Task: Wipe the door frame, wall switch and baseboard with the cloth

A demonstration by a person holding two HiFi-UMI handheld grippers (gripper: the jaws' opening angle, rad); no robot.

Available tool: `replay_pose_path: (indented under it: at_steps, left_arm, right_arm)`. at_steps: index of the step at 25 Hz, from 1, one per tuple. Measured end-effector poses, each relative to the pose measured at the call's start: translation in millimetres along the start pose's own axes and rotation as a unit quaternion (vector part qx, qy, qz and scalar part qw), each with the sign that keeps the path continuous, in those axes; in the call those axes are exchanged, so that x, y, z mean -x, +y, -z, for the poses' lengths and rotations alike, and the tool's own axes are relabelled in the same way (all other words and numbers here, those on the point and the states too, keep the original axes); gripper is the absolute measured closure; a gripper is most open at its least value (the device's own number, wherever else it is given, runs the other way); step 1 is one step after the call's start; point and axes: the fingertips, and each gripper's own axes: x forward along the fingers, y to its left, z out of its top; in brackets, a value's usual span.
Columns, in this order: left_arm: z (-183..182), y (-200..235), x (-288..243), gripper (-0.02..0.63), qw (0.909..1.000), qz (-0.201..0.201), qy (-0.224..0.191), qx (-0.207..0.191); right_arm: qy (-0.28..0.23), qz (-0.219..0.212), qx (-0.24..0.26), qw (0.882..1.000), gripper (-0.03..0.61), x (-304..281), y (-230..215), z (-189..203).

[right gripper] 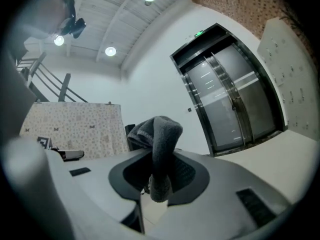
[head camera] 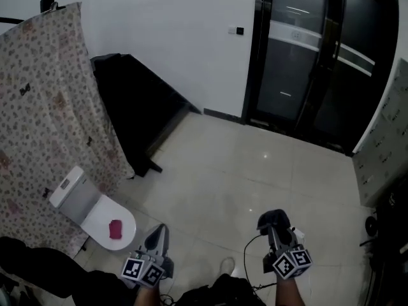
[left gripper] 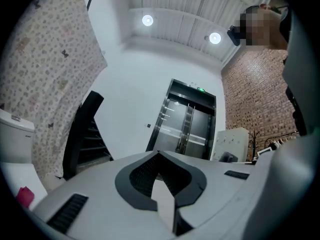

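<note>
We flag a slip risk: the right tool (right gripper: 159, 176) pinches only a fold of the grey cloth (right gripper: 161, 131) and the rest bunches past its tips, so hard rubbing could drag it out, or bare tips could scrape the wall switch (head camera: 239, 30). The door frame (head camera: 251, 56) and baseboard (head camera: 221, 115) sit well ahead of both tools. The left tool (left gripper: 160, 166) is pressed together and empty.

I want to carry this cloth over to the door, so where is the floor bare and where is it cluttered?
The tiled floor is bare from your feet to the door, between the black stairs and the white cabinet. It is crowded at your left, round the toilet and patterned sheet, and a cable loops by your feet.
</note>
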Motion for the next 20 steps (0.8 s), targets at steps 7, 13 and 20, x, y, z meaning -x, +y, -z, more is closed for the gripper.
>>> replay_pose_path:
  at_steps: [7,13,20]
  left_arm:
    - [31,61,-145,0.621,0.9998,-0.016,0.011,-0.01]
    - [37,54,-310,0.621,0.9998,0.012,0.0,-0.016]
    - [62,67,-453,0.621,0.9973,0.066,0.03,-0.011]
  right_arm:
    - [-0.011,0.029,-0.022,0.999,0.505,-117,-102,-8]
    - [-0.039,0.007,0.014,0.999,0.505,-235,-176,-87]
    - [-0.039,-0.023,0.02,0.999,0.505,-347,-206,-116]
